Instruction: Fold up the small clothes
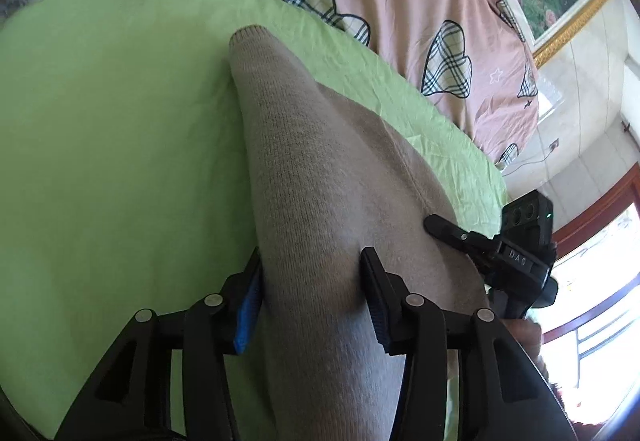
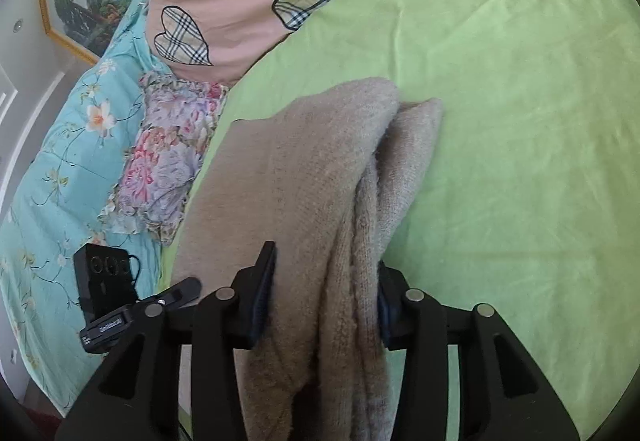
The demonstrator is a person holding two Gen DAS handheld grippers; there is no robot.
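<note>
- The green sheet (image 1: 100, 129) covers the bed and carries the work; a pink quilt with plaid hearts (image 1: 400, 1) lies along its far edge
- The beige knit garment (image 1: 320, 169) hangs between the two tools, its far end trailing onto the sheet
- The left gripper (image 1: 312, 301) is clenched on a thick bunch of the knit, pads pressing it from both sides
- The right gripper (image 2: 324, 293) clamps several bunched layers (image 2: 360, 225) in the same way
- Risk: the knit is soft and gathered unevenly, so a layer could slide out of either bite, likely leaving a crooked fold
- Risk: the trailing end may drag and rumple the sheet
</note>
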